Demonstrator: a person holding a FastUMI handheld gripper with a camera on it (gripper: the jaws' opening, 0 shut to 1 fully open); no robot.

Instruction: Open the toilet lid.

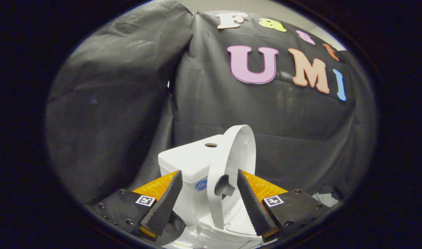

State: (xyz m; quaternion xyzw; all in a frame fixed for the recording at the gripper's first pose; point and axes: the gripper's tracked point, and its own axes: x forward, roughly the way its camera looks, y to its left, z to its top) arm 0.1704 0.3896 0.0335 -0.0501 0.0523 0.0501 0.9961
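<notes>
Two ribbed fingers point(247, 197) rising from the bottom of the frame, spread well apart, pinching nothing; gripper point(209, 176) open around the raised lid without either pad visibly pressing on it. Finger faces finely knurled, wedge-shaped, tapering to points. Flat dark plates behind each finger, studded with screws, each carrying a small square marker point(145, 200) in black and white. Textured, glossy ridged panels on the outer flanks of both fingers.

Between the fingers, lower centre of the frame: toilet lid point(231, 162), smooth white plastic, rounded like an arch, standing nearly upright and seen edge-on, its inner face turned right. Small bump near the top of that inner face; a stubby grey cylindrical peg low on the lid's edge, about level with the fingertips. Lid already off the bowl rather than lying flat on it.

Just behind and left of the lid: toilet tank point(186, 160), boxy, glossy white, softly rounded corners, a round hole point(211, 145) in its flat top. Small blue oval sticker on the tank's front, partly hidden by the lid. Below the fingers, a curve of white seat point(238, 224) and bowl rim, shiny, catching light.

Beyond, across the whole upper frame: black cloth wall point(128, 103), matte, wrinkled, hung in two overlapping sheets with a vertical seam left of centre. Pale strip of ceiling or wall at the top right, above the cloth.
</notes>
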